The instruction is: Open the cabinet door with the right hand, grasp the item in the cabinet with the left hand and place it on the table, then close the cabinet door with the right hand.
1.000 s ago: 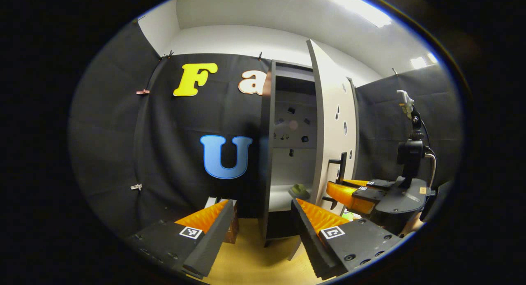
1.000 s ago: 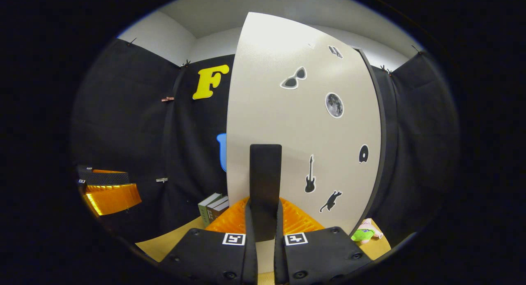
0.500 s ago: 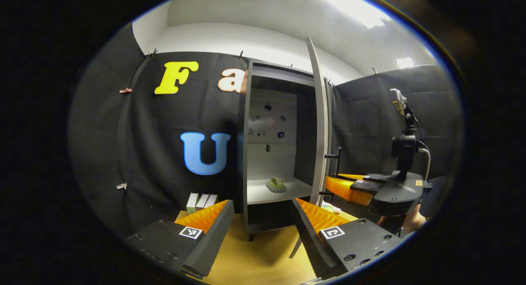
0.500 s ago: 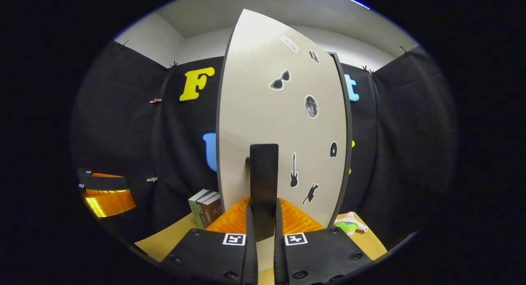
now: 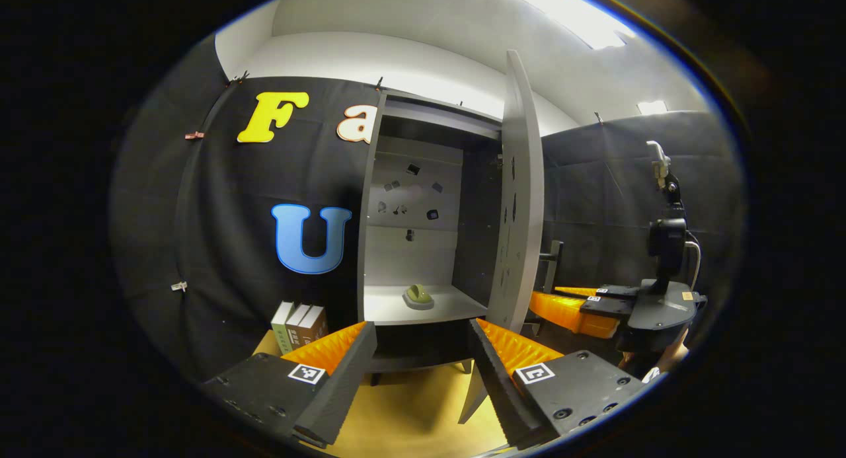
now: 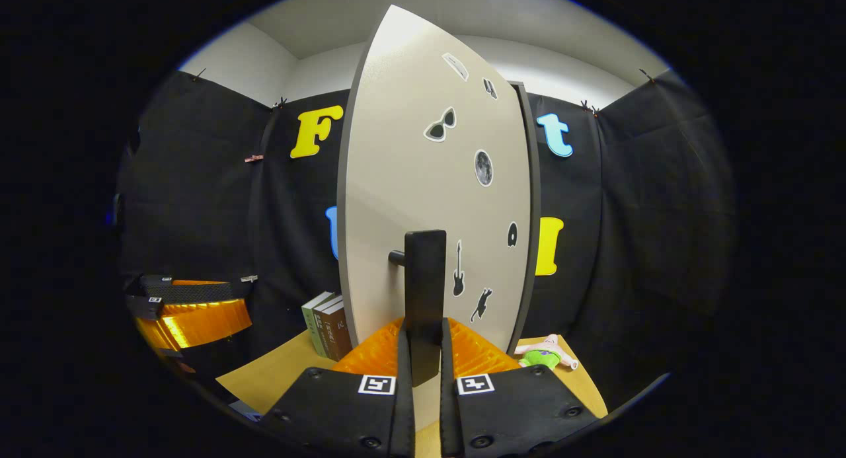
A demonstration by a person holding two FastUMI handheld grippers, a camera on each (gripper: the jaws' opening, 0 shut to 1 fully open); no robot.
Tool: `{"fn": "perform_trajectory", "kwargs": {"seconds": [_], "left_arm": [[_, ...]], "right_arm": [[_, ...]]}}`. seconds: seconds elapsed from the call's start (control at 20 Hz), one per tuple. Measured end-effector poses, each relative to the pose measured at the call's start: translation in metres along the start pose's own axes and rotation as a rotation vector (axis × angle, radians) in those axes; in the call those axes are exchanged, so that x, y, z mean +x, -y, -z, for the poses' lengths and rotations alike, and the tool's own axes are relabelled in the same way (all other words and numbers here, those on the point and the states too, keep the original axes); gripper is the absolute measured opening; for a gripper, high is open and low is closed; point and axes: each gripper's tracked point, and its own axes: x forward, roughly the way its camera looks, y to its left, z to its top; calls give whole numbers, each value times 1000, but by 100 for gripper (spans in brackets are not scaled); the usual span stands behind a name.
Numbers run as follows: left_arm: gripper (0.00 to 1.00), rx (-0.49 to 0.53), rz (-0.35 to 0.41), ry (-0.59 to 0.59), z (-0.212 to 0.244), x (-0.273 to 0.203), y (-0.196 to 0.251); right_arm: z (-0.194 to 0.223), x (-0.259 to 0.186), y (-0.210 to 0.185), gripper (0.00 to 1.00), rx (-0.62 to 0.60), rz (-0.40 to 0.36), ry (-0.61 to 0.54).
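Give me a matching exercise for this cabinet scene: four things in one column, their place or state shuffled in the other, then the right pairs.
Things:
1. green item
2. books
3. door handle
4. left gripper

Places or states:
A. standing on the table, left of the cabinet
B. clamped between the right gripper's fingers
C. open, holding nothing
D. lying on the cabinet shelf

Pairs: 1-D, 2-A, 3-B, 4-C
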Motion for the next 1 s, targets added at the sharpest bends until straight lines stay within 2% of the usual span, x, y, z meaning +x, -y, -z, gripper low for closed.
{"fn": "perform_trajectory", "kwargs": {"seconds": [0.3,0.4,0.45,0.5,0.7,0.75,0.8,0.85,1.0], "left_arm": [[89,-50,-8,-23,7,21,39],[89,-25,-52,-12,3,26,43],[86,-4,-75,-1,0,28,45],[89,12,-85,9,-2,33,50],[89,-5,-62,13,0,48,82],[86,-12,-61,9,2,51,87],[89,-13,-66,6,2,54,91],[86,-10,-74,6,2,57,94],[89,-2,-94,9,2,65,103]], "right_arm": [[0,-14,23,19,40,-22,-13],[-1,-19,31,19,39,-16,-14],[1,-19,35,15,36,-12,-15],[1,-21,40,18,37,-7,-12],[7,-27,59,18,68,-17,-24],[8,-30,63,18,75,-25,-28],[10,-33,66,18,77,-30,-33],[10,-33,72,17,73,-32,-33],[9,-36,87,18,31,-21,-23]]}}
